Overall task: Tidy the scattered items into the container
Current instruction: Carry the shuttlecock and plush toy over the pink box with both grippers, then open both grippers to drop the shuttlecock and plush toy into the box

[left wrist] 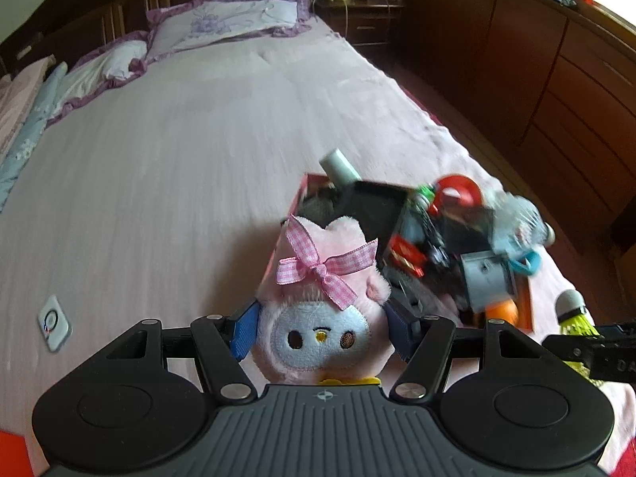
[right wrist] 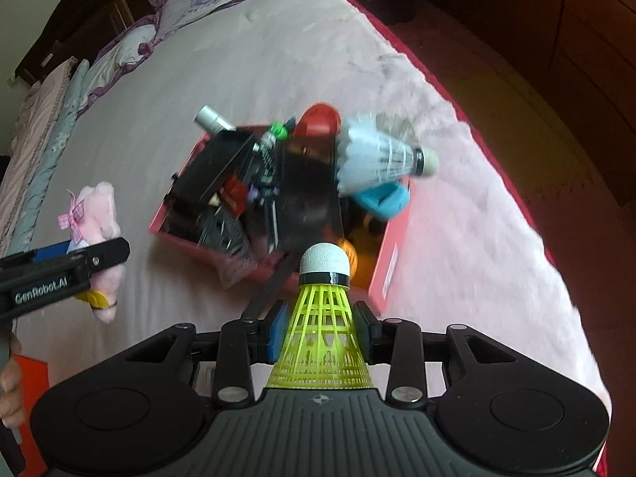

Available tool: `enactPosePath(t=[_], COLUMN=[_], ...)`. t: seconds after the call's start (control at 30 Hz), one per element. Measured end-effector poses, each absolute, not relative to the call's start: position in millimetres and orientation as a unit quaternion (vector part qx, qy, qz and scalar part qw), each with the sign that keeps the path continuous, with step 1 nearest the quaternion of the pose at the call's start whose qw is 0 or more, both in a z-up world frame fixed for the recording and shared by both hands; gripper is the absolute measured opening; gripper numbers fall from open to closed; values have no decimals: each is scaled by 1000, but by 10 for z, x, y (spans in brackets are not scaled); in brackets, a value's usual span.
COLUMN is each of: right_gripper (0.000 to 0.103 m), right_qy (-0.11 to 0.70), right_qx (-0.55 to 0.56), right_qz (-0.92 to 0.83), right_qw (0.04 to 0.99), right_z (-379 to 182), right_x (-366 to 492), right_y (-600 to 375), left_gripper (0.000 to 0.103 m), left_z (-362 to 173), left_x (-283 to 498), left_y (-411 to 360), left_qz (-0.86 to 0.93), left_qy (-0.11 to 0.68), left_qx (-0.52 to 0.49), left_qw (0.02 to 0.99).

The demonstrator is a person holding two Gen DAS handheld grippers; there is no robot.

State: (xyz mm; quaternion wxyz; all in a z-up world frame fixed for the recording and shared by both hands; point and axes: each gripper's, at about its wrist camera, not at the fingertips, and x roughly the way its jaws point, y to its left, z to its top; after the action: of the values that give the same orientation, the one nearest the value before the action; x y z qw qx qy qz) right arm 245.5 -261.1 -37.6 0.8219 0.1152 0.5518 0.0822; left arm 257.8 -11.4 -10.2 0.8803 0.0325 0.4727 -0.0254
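Pink plush toy (left wrist: 318, 314) clamped in left gripper (left wrist: 322, 328); right gripper (right wrist: 324, 328) clamps yellow shuttlecock (right wrist: 324, 318), red box (right wrist: 387, 262) at twelve o'clock.

Layout on the bed (right wrist: 278, 59): the box (right wrist: 391, 254) sits near the bed's right edge, pillows (left wrist: 222, 20) far behind it at the headboard. Piled in the box: a tube (right wrist: 212, 119) at the far left corner, a feathered shuttlecock (right wrist: 381, 155) overhanging the far right rim. The left gripper (left wrist: 320, 330) carries a plush toy (left wrist: 322, 318) left of the box; the right gripper (right wrist: 320, 326) carries a plastic shuttlecock (right wrist: 322, 318) before its near rim.
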Motion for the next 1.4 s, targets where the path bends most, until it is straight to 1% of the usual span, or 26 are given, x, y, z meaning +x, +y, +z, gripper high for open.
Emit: enactPosePath(t=[0.37, 0.5, 0.67, 0.77, 0.83, 0.93, 0.97, 1.13, 1.3, 1.4], right_gripper=[38, 38, 39, 42, 42, 54, 55, 58, 63, 64], right_qy=[536, 530, 516, 512, 510, 505, 503, 497, 495, 501], right_qx=[102, 89, 78, 73, 75, 84, 83, 79, 86, 96], right_qz=[75, 85, 95, 93, 88, 91, 91, 92, 90, 85], right_qw=[835, 839, 848, 851, 852, 854, 855, 859, 860, 856], right_z=[-504, -537, -519, -522, -512, -478, -466, -401, -326, -286], right_x=[3040, 3176, 3300, 3378, 3407, 3380, 3360, 3221, 2979, 2787], right_y=[-2494, -2379, -2235, -2182, -2174, -2185, -2190, -2192, -2235, -2289], left_gripper=[65, 65, 68, 70, 75, 83, 83, 88, 92, 93], left_z=[-378, -492, -554, -538, -508, -465, -453, -382, -341, -348], left_x=[3286, 3415, 3475, 3482, 3473, 3446, 3435, 3302, 2974, 2721], left_y=[-47, -60, -110, -127, -123, -119, -120, -99, -17, 12], left_qz=[-17, -19, -29, -31, -30, -30, -30, -26, -19, -14], left_qy=[477, 484, 487, 484, 480, 475, 474, 473, 487, 503], left_qx=[43, 48, 56, 59, 59, 60, 61, 64, 59, 61], left_qw=[878, 873, 871, 873, 875, 878, 878, 878, 871, 862])
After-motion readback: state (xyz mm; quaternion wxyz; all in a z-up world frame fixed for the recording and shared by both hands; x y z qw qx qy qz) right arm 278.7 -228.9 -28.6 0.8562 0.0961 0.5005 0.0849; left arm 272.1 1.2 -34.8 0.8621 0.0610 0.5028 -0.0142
